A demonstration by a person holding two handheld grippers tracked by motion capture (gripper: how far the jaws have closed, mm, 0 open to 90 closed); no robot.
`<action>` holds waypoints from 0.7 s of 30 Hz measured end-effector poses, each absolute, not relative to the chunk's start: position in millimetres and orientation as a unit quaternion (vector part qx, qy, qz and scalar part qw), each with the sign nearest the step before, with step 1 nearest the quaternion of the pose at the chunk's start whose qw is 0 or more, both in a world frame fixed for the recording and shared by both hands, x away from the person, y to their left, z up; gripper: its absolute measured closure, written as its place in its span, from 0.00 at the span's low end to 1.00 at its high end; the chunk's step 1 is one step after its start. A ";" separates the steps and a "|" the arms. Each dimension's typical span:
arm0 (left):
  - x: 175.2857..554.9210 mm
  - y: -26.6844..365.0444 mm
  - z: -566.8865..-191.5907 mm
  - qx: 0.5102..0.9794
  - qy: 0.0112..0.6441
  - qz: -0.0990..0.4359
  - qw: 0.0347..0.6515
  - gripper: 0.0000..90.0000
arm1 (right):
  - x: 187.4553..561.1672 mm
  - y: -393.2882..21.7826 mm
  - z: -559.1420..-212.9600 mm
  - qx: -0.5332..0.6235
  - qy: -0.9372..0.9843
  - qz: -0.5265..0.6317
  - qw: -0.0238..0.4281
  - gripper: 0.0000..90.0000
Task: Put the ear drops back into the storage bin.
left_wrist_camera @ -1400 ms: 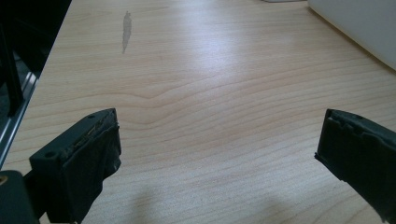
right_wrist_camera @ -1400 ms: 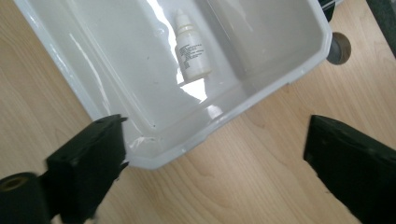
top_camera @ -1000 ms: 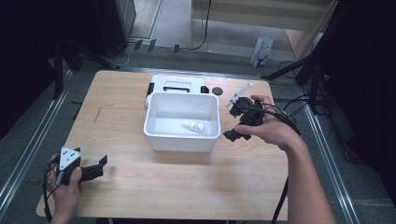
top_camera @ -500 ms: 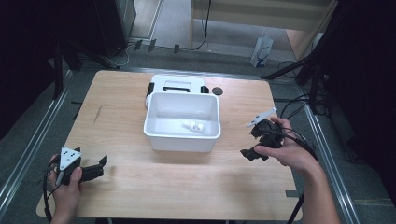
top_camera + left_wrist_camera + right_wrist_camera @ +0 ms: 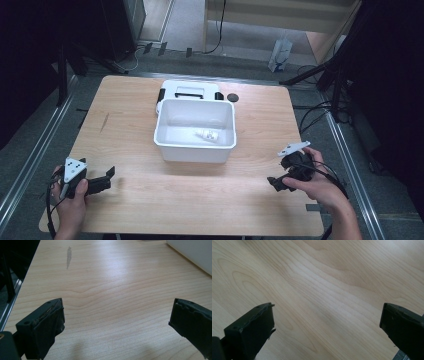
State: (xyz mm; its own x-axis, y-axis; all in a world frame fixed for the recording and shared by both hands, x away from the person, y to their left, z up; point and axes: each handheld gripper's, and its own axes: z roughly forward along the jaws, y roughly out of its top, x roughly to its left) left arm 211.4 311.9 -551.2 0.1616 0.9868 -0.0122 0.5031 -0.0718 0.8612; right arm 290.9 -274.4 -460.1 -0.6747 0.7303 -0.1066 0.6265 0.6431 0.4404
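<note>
High view: a pale wooden desk (image 5: 150, 210) carries a white tub (image 5: 195, 132) at the centre of the frame, with a small white bottle-like thing (image 5: 207, 134) lying on its floor (too small to tell more). Touching the tub's upper edge is a flat white device with black trim (image 5: 187, 91), and just to the right of that sits a small dark disc (image 5: 232, 97).

At the lower left of the frame, the left tool (image 5: 100, 181) rests low over the desk in the person's left hand (image 5: 70, 205), a grey three-cornered plate on top; it sits where it did in both earlier frames. In the left gripper view its jaws stand wide apart with bare wood grain between them and nothing held, and a slice of the tub's white wall (image 5: 192, 255) shows at the upper right.

The right tool (image 5: 278, 183) is the one that has moved: a second ago it was up beside the tub's right wall, half a second ago partway down, and now it is at the lower right of the frame, well apart from the tub, held in the right hand (image 5: 315, 187). The right gripper view shows its jaws spread wide as well, empty, above plain desk surface.
</note>
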 end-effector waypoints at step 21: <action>211.5 312.0 -551.2 0.661 0.564 0.318 0.380 0.00 | 247.9 -322.0 -527.8 0.481 0.798 0.278 0.233 0.00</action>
State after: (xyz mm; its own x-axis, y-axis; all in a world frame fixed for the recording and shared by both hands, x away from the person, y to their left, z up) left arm 211.5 312.0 -551.2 0.1617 0.9868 -0.0086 0.5030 -0.0749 0.8610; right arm 247.9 -322.0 -527.8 -0.4288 0.8974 -0.1040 0.6385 0.3825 0.6678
